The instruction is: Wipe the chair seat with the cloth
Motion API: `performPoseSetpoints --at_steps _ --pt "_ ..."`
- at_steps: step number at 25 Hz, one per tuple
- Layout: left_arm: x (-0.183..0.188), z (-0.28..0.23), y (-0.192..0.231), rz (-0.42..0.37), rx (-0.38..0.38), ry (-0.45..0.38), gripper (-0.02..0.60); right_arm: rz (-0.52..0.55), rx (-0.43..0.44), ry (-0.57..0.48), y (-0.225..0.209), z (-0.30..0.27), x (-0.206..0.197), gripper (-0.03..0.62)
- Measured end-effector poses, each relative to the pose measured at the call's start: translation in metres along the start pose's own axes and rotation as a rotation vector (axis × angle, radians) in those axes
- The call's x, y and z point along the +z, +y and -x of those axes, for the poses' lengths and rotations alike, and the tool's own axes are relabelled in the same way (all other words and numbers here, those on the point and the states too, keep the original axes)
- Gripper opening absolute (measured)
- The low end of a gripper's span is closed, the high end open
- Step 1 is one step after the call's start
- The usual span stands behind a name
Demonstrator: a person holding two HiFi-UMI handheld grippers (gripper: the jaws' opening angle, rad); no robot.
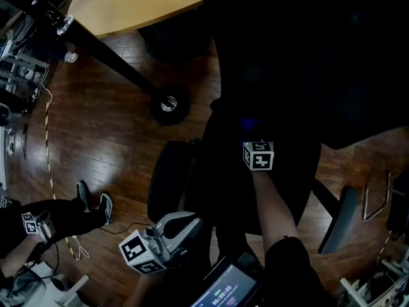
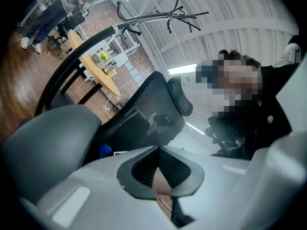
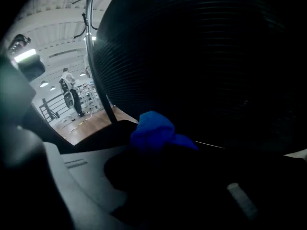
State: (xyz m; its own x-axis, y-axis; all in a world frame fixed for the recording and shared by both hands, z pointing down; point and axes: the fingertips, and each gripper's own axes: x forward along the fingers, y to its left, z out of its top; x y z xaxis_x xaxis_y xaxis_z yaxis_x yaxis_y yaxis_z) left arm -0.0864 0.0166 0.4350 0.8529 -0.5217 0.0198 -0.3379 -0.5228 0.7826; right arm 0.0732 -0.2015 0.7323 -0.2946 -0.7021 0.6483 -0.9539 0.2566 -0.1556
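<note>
Right now your right gripper (image 3: 158,146) pinches the blue cloth (image 3: 154,130) at the far edge of the chair seat (image 1: 300,178), so wiping looks under way. Your left gripper (image 2: 158,152) hangs closed and empty, near-left. Next, drag the cloth nearward with steady pressure.

Blue cloth (image 3: 153,131), black chair seat (image 1: 295,179)

On my head view the chair seat (image 1: 223,184) is so dark that I cannot make out its surface, and the cloth (image 1: 249,124) is only a faint blue smudge. The right claw (image 3: 156,150) grips the bunched cloth, but its jaws are lost in shadow. The counter (image 1: 134,5) and the screen (image 1: 223,293) are cut off by the edges, and the screen's print is too small to read.
</note>
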Motion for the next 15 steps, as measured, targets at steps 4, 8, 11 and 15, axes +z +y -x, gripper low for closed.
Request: performPoseSetpoints --at_steps 4,8,11,15 --pt "-0.013 -0.018 -0.008 0.004 -0.041 0.049 0.003 -0.052 -0.145 0.032 -0.083 0.049 -0.029 0.058" --pt "-0.019 -0.047 -0.011 0.010 -0.079 0.092 0.003 -0.089 -0.273 0.070 -0.173 0.111 -0.055 0.058" --pt "-0.018 -0.054 -0.011 0.007 -0.090 0.104 0.003 -0.114 -0.343 0.067 -0.211 0.150 -0.060 0.058" --pt "-0.021 -0.065 -0.013 -0.003 -0.097 0.123 0.003 -0.271 -0.371 -0.024 -0.239 0.178 -0.071 0.058"
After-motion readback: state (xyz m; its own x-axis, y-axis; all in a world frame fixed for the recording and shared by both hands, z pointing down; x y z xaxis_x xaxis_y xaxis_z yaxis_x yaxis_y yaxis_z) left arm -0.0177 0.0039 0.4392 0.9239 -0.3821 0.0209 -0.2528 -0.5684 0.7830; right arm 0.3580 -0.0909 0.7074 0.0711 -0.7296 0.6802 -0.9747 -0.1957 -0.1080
